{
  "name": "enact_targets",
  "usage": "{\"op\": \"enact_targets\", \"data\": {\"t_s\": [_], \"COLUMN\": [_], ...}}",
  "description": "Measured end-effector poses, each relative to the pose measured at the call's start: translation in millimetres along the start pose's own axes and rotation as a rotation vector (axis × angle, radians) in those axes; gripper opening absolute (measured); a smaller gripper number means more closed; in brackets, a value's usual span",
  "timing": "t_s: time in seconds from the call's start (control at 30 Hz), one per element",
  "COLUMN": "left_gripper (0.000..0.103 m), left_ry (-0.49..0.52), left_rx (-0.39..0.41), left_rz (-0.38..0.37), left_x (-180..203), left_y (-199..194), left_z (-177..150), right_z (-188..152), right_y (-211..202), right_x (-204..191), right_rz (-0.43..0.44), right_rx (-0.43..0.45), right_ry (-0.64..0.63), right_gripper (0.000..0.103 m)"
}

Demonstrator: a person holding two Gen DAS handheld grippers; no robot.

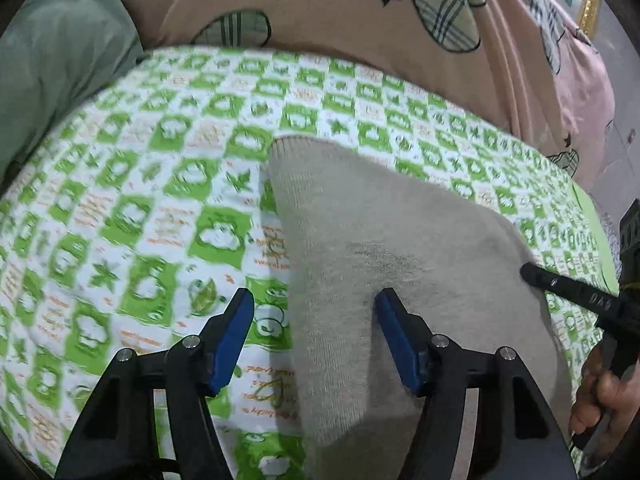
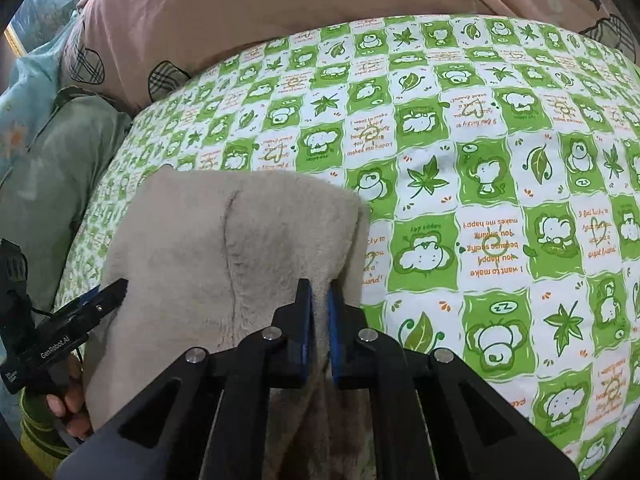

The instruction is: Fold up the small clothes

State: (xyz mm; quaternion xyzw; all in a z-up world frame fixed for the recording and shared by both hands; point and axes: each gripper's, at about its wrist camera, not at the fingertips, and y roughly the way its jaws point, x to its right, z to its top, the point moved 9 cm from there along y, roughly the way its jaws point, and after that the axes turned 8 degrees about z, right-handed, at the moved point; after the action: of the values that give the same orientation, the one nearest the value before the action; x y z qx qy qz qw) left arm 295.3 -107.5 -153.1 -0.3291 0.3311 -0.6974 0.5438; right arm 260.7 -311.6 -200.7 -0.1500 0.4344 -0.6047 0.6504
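Observation:
A small beige fleecy garment (image 1: 380, 248) lies on a green-and-white checked bedsheet (image 1: 160, 184). My left gripper (image 1: 316, 312) is open, its blue pads apart; the right pad (image 1: 394, 332) rests over the garment, the left pad (image 1: 236, 328) over the sheet. In the right wrist view the garment (image 2: 224, 248) shows a dark seam line. My right gripper (image 2: 319, 300) is shut on a pinched fold near the garment's right edge. The left gripper also shows in the right wrist view (image 2: 106, 294) at the garment's left edge. The right gripper's finger (image 1: 560, 284) shows at the right of the left wrist view.
A pink quilt (image 1: 360, 20) with stars and plaid shapes is heaped behind the sheet. A grey-green pillow (image 1: 60, 60) lies at the far left. The sheet (image 2: 500, 200) stretches to the right of the garment.

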Motion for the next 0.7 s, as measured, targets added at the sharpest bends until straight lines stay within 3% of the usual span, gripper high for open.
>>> {"op": "enact_targets", "data": {"t_s": [0.23, 0.3, 0.33, 0.37, 0.47, 0.53, 0.6, 0.7], "left_gripper": [0.070, 0.068, 0.068, 0.068, 0.069, 0.078, 0.084, 0.084], "left_ry": [-0.010, 0.008, 0.014, 0.017, 0.019, 0.021, 0.022, 0.051], "left_rx": [0.002, 0.009, 0.011, 0.014, 0.025, 0.028, 0.030, 0.036], "left_rz": [0.004, 0.017, 0.019, 0.021, 0.031, 0.050, 0.085, 0.136], "left_x": [-4, -4, -3, -4, -5, -7, -10, -13], "left_y": [-4, -14, -21, -27, -47, -61, -74, -90], "left_z": [-1, -4, -7, -10, -22, -32, -44, -61], "right_z": [2, -4, -8, -11, -24, -37, -51, -74], "right_y": [-36, -50, -57, -63, -81, -89, -96, -104], "right_x": [-9, -13, -15, -18, -27, -33, -40, -50], "right_rz": [0.032, 0.046, 0.052, 0.056, 0.064, 0.079, 0.078, 0.090], "right_rx": [0.044, 0.059, 0.066, 0.076, 0.094, 0.086, 0.075, 0.058], "right_ry": [0.034, 0.041, 0.039, 0.035, 0.021, 0.016, 0.000, -0.019], "right_gripper": [0.019, 0.036, 0.053, 0.060, 0.060, 0.062, 0.066, 0.076]}}
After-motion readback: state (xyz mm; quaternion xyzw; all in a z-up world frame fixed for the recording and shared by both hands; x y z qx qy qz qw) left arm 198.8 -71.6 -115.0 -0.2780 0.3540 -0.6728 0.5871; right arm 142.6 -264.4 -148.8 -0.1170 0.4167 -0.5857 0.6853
